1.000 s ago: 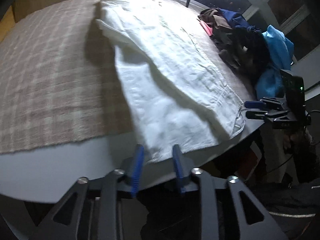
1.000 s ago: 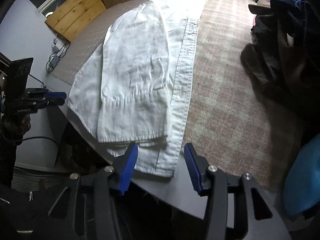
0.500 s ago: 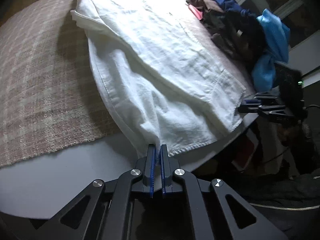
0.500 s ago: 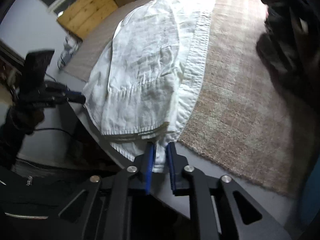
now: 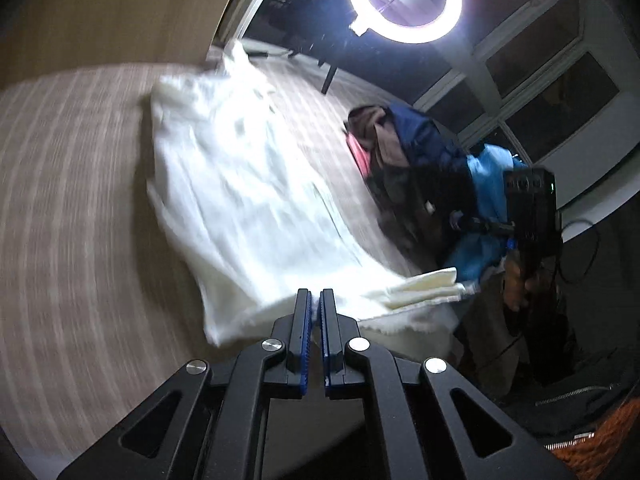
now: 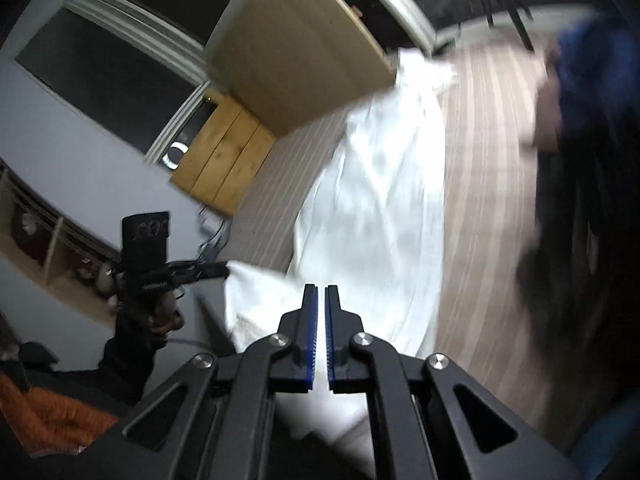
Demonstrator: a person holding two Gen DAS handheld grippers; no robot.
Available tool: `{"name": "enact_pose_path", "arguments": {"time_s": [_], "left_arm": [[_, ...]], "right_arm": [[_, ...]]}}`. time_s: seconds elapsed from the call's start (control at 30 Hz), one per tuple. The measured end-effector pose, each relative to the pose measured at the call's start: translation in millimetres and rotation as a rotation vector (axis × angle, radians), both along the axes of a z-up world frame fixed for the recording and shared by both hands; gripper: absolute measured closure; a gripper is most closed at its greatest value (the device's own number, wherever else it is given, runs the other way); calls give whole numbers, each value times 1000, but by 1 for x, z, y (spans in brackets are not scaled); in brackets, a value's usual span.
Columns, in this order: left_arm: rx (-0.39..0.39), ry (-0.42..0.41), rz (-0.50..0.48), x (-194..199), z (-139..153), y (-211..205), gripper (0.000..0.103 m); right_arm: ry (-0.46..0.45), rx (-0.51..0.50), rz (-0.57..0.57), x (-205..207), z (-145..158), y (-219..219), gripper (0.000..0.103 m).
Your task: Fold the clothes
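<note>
Left gripper (image 5: pixel 315 300): jaws pressed together on the near hem of the white shirt (image 5: pixel 256 208). A second ago they were standing apart around that hem at the near edge of the table; now they are clamping it and lifting it off the surface.

Right gripper (image 6: pixel 319 294): jaws likewise clamped on the shirt's hem (image 6: pixel 376 216), at its other near corner; a second ago they were open around it, and the last of the closing is only just finishing. Its hold is also showing in the left wrist view, where the right gripper (image 5: pixel 460 222) is meeting a raised fold of white cloth.

White shirt: near end is rising clear of the table's near edge, sagging between the two grips; far end, collar side, is still lying on the checked tablecloth (image 5: pixel 72 200) toward the far edge. Both views are blurring with motion.

Pile of unfolded clothes (image 5: pixel 416 168): resting on the right side of the table, just beside the shirt, untouched.

Reading for the task: the grasp is done on both corners; the lengthwise fold, hem toward collar, looks to be starting.
</note>
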State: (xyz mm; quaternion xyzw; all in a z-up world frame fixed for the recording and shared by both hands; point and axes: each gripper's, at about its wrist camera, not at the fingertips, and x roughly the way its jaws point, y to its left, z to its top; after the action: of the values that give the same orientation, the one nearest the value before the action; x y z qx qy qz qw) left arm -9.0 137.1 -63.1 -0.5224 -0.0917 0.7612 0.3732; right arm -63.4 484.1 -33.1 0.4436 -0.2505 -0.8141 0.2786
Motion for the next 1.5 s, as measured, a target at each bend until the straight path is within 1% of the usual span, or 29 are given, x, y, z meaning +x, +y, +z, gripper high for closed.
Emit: {"name": "enact_pose_path", "arguments": {"time_s": [0.07,0.1,0.13,0.17,0.2,0.27,0.3,0.33,0.5,0.57,0.63,0.73,0.77,0.8,0.83,0.9,0.93,0.97,1.0,1.07,1.2,1.23,1.3,1.33,1.37,1.4,1.43,1.47,1.5], "left_arm": [[3,-8,-8,-24,-2,6,100],[5,-14,-24,-29,-3,8,100],[8,-19,-40,-34,-3,10,100],[11,-25,-56,-39,-4,12,100],[10,-30,-69,-42,-6,14,100],[10,-39,-93,-47,-9,18,100],[9,-46,-95,-52,-12,18,100],[10,-53,-92,-56,-14,17,100],[20,-91,-104,-69,-25,19,100],[17,-107,-116,-73,-30,21,100],[8,-125,-115,-79,-37,20,100],[3,-131,-131,-82,-40,23,100],[3,-131,-140,-81,-39,24,100],[3,-131,-149,-80,-39,25,100],[3,-131,-158,-80,-38,26,100],[5,-133,-170,-79,-39,26,100],[7,-135,-169,-79,-39,24,100],[9,-137,-168,-80,-39,23,100],[11,-138,-168,-80,-40,22,100],[12,-134,-161,-83,-38,18,100],[14,-106,-139,-105,-33,11,100],[13,-91,-130,-113,-32,9,100],[-27,-83,-93,-135,-42,9,100],[-48,-79,-73,-145,-47,9,100],[-92,-100,-31,-157,-57,7,100],[-88,-109,-4,-164,-60,2,100],[-84,-118,23,-169,-63,-3,100],[-53,-117,41,-170,-61,-11,100],[-28,-103,58,-167,-55,-19,97]], "right_arm": [[-26,49,6,-31,1,-5,99],[-39,73,9,-47,2,-7,96],[-52,95,17,-59,2,-11,96],[-57,115,39,-59,2,-18,96],[-53,148,51,-53,-1,-23,88],[-69,226,41,-31,-6,-23,75],[-89,232,17,-21,-11,-19,71],[-109,239,-8,-11,-16,-16,71],[-210,186,-136,39,-46,5,71],[-278,226,-125,53,-65,1,71],[-367,168,-126,61,-86,-3,70],[-425,59,-115,63,-108,-13,65],[-442,29,-111,64,-114,-16,63],[-452,13,-107,64,-118,-20,62],[-459,-11,-101,64,-122,-23,62],[-460,-94,-76,66,-130,-30,64],[-457,-121,-76,66,-131,-30,68],[-447,-155,-89,65,-129,-28,88],[-437,-189,-102,64,-127,-25,100],[-410,-253,-128,59,-121,-18,100],[-281,-315,-184,23,-82,13,100],[-258,-298,-203,8,-75,20,100],[-234,-249,-266,-28,-72,36,98],[-244,-224,-295,-45,-73,45,95],[-315,-199,-317,-61,-83,52,88],[-389,-181,-338,-71,-92,58,88],[-411,-162,-352,-74,-93,62,88],[-380,-130,-353,-70,-87,63,87],[-349,-98,-353,-66,-80,64,82]]}}
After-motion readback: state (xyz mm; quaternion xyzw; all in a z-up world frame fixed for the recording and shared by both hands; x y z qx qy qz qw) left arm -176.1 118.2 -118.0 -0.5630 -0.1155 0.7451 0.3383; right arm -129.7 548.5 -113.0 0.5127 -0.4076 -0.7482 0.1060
